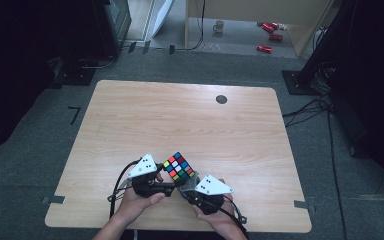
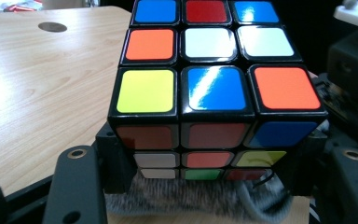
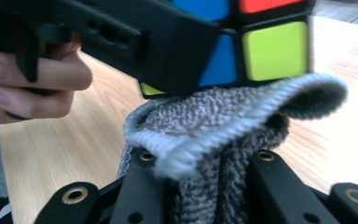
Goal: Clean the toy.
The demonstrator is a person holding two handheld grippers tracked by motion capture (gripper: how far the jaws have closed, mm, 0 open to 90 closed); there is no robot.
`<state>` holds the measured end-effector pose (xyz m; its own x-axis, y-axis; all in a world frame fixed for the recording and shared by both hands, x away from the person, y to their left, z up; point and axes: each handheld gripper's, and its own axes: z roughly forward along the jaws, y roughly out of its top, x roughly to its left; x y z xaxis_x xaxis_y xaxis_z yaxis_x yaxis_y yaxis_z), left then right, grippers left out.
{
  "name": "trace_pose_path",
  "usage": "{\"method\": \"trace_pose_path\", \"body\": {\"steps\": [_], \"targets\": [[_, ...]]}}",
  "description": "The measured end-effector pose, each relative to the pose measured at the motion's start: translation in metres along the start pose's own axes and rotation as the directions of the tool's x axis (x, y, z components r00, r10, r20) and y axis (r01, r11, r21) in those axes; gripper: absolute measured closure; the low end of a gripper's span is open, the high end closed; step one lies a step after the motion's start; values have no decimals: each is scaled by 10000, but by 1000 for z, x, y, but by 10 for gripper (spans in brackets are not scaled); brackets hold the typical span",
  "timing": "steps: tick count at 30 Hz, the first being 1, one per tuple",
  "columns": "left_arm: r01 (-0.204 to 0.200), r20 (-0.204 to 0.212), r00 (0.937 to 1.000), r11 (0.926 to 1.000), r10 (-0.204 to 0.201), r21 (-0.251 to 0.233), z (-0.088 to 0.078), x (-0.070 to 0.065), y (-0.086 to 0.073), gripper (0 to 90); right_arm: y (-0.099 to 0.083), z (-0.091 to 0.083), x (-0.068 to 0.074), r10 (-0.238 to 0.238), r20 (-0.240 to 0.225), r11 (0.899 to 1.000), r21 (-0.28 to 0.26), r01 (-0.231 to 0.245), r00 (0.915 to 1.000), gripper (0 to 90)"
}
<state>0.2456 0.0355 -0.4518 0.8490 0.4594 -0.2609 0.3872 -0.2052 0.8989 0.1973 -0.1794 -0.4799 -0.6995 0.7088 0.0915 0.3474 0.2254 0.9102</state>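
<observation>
- I hold the cube (image 2: 214,88) clamped in my left gripper (image 1: 166,188).
- My right gripper (image 3: 200,186) pinches the grey cloth (image 3: 223,126), wiping the cube's underside.
- Next: rub the cloth across, keeping contact.

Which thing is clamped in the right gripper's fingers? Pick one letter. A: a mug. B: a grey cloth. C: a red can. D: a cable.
B: in the right gripper view the right gripper has its fingers pinched on a bunched grey cloth, which presses against the underside of the puzzle cube held by the left gripper.
</observation>
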Motion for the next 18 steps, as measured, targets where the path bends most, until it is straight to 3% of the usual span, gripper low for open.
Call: {"method": "trace_pose_path", "body": {"steps": [3, 4, 8, 10, 12, 15, 18], "targets": [[23, 29, 10000, 10000, -24, 33, 2, 0, -1, 352, 2, -6, -16, 1080, 397, 9935, -405, -1064, 9934, 759], [37, 48, 10000, 10000, -37, 65, 3, -1, -1, 352, 2, -7, -17, 1242, 431, 9916, -424, -1224, 9913, 759], [-17, -16, 10000, 9999, 18, 127, 4, -1, -1, 352, -2, 1, -3, 593, 92, 9982, -31, -593, 9982, 757], [-62, -74, 10000, 9999, 63, 115, 2, 0, -1, 352, -2, 4, 1, 254, 131, 9996, 78, -255, 9996, 752], [-80, -245, 9997, 9999, 83, 111, 0, 2, -1, 352, -1, 1, -5, 413, 273, 9991, 20, -414, 9988, 747], [74, -527, 9986, 9995, -58, 310, 0, 8, -3, 352, 0, -8, -23, 1006, 1200, 9949, -72, -1005, 9877, 734], [140, -728, 9973, 9985, -101, 535, 3, 10, -5, 352, 0, -12, -40, 965, 2549, 9929, 431, -1110, 9621, 699]]}}
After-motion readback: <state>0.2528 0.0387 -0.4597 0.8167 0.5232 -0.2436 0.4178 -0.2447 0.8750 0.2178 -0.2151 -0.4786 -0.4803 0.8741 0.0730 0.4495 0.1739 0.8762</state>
